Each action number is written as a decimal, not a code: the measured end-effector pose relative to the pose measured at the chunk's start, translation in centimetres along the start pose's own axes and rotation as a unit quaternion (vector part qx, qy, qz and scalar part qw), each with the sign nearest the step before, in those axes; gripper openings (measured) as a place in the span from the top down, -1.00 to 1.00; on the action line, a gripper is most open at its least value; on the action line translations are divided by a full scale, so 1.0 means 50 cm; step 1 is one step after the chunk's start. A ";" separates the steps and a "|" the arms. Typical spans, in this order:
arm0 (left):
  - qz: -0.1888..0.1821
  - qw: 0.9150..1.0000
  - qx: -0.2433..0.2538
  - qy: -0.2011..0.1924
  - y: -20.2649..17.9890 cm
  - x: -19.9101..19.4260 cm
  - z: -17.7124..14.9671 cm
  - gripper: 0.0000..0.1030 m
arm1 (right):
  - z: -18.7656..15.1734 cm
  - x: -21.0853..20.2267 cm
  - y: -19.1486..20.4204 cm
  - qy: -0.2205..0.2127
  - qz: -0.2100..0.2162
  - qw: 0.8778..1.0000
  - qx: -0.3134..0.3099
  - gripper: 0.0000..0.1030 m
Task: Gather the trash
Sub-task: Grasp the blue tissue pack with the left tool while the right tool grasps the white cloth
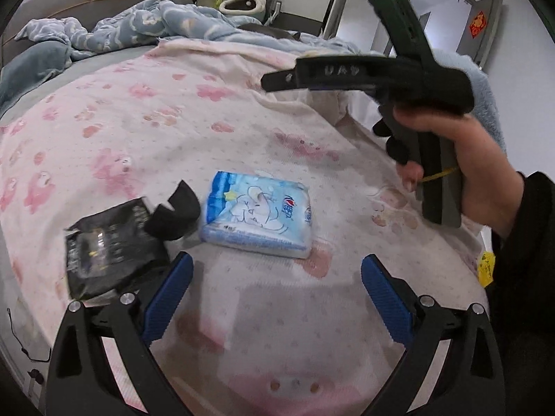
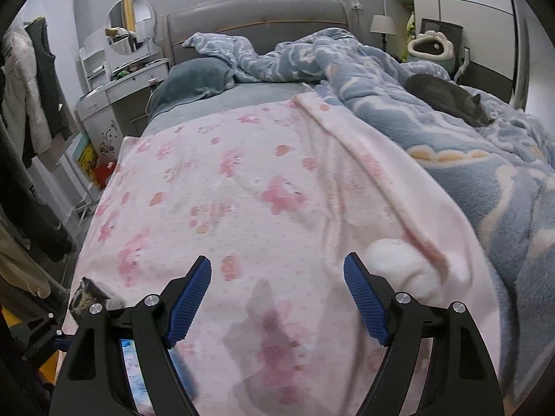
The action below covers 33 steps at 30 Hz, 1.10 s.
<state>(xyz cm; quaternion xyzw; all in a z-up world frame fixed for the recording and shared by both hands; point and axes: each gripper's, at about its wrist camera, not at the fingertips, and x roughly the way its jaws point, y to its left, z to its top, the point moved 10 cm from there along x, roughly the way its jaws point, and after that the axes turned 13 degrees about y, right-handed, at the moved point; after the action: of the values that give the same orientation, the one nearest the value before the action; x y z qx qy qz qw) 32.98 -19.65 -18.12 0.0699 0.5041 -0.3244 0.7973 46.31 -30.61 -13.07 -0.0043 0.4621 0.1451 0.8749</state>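
- Left wrist view: the left gripper [image 1: 276, 289] hangs spread and empty over the pink blanket [image 1: 180, 111], seemingly lined up on the trash.
- A glossy blue-white tissue pack [image 1: 258, 218], soft and rectangular, lies just ahead; a crinkled black wrapper [image 1: 111, 246], torn open, lies beside it.
- Right gripper [image 2: 277, 296] is also spread, holding nothing, above fleecy blanket.

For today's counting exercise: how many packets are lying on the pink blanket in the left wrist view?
2: a blue tissue packet at the centre, and a black torn packet to its left. Others may be hidden out of view.
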 end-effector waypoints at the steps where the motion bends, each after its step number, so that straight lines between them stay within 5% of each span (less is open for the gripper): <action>1: 0.000 1.000 -0.001 0.002 0.002 0.006 0.004 -0.92 | 0.000 0.002 -0.008 0.001 0.001 1.000 0.002 -0.58; 19: 0.012 1.000 -0.006 -0.008 0.021 0.058 0.074 -0.88 | 0.008 0.025 -0.085 0.015 -0.017 0.999 -0.038 -0.58; 23: 0.023 1.000 -0.008 -0.007 0.028 0.064 0.083 -0.58 | 0.015 0.007 -0.099 0.001 -0.030 0.998 -0.055 -0.58; 30: 0.021 1.000 -0.015 -0.011 0.034 0.065 0.101 -0.43 | 0.036 -0.020 -0.098 -0.033 -0.035 0.996 -0.076 -0.58; 33: 0.017 1.000 -0.016 -0.018 0.033 0.057 0.107 -0.42 | 0.038 -0.009 -0.109 -0.017 -0.059 0.995 -0.076 -0.58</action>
<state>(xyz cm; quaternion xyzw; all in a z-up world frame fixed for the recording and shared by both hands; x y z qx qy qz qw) 38.84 -21.99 -18.31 0.0598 0.4938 -0.3037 0.8126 49.02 -35.68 -12.30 -0.0954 0.4339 0.1282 0.8867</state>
